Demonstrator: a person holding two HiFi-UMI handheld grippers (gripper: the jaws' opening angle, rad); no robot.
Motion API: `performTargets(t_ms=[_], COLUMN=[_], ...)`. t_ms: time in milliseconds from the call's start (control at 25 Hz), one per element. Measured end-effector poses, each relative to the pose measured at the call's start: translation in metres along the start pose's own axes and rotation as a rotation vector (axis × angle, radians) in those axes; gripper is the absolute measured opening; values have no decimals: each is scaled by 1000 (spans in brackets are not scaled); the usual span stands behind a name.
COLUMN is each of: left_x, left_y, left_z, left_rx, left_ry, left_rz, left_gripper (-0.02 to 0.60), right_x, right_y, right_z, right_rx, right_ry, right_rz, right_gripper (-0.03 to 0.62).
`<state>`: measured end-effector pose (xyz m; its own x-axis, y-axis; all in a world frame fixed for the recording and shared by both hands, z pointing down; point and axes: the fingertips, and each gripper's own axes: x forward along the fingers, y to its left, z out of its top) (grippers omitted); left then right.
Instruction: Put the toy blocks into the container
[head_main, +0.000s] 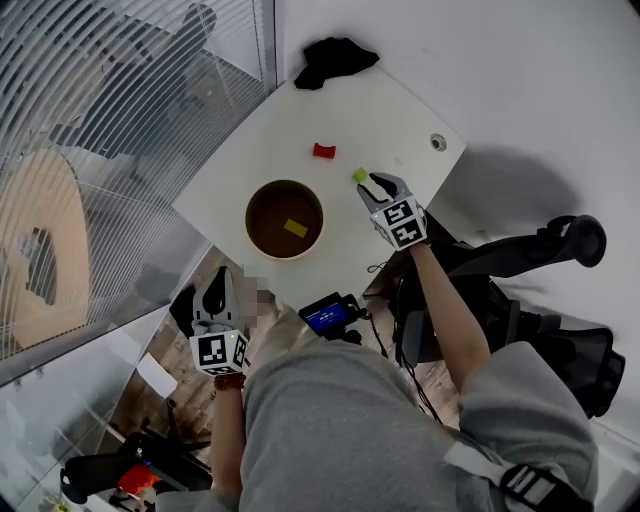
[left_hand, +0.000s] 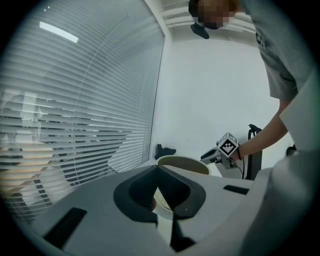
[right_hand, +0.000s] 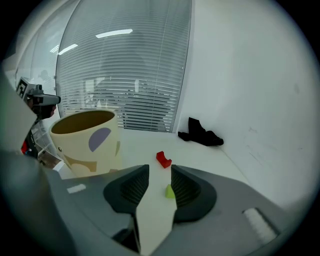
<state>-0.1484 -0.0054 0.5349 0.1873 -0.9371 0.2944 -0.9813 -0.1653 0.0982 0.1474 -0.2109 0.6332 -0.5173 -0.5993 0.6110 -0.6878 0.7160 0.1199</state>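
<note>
My left fingers (left_hand: 136, 194) are closed tip to tip on nothing. They hang off the edge of the worktop (head_main: 390, 115), close to my body and well apart from the blocks. To their right stands the cup (head_main: 252, 205), with a yellow block (head_main: 295, 228) lying in its bottom. Further right a red block (head_main: 323, 151) sits alone on the worktop, and near it is the green block (right_hand: 170, 191). My right fingers (right_hand: 131, 192) stand wide apart, one on each side of the green block. It rests on the worktop just beside the right-hand finger, and a clear gap separates it from the other one, so nothing is pinched yet.

I judge the step in hand to be the grasp of the green block. The next move calls for closing evenly on it. It is small and sits off-centre, so one finger should reach it first and may nudge it. After that comes a lift, a carry left over the cup's rim, and a release. The red block would remain.

Only the head view looks down into the cup and shows the yellow block; both gripper views show just its wall and rim. Only the right gripper view shows the gap around the green block, since from above my fingers partly cover it. The left gripper view shows neither loose block.
</note>
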Motion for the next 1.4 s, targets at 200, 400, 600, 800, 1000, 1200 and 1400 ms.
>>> performTargets(t_ms=[200, 400, 600, 800, 1000, 1200, 1400], left_x=[4, 2, -1, -2, -3, -6, -9], left_y=[-2, -3, 1, 0, 0, 2, 3], left_z=[-2, -8, -17, -19, -23, -25, -30], left_rx=[10, 12, 10, 13, 11, 2, -8], left_ry=[15, 36, 60, 70, 82, 88, 100], left_rz=[-4, 0, 16, 21, 30, 47, 57], left_gripper=[8, 8, 8, 8, 8, 8, 8], right_x=[11, 24, 38, 50, 58, 65, 75], right_y=[-10, -17, -20, -26, -30, -33, -35], right_z=[-12, -23, -39, -53, -64, -74, -79], right_rx=[-14, -24, -37, -38, -23, -13, 4], right_ry=[41, 68, 128, 168, 204, 241, 264], right_rz=[1, 13, 33, 45, 46, 50, 51], right_gripper=[144, 144, 144, 144, 144, 144, 146])
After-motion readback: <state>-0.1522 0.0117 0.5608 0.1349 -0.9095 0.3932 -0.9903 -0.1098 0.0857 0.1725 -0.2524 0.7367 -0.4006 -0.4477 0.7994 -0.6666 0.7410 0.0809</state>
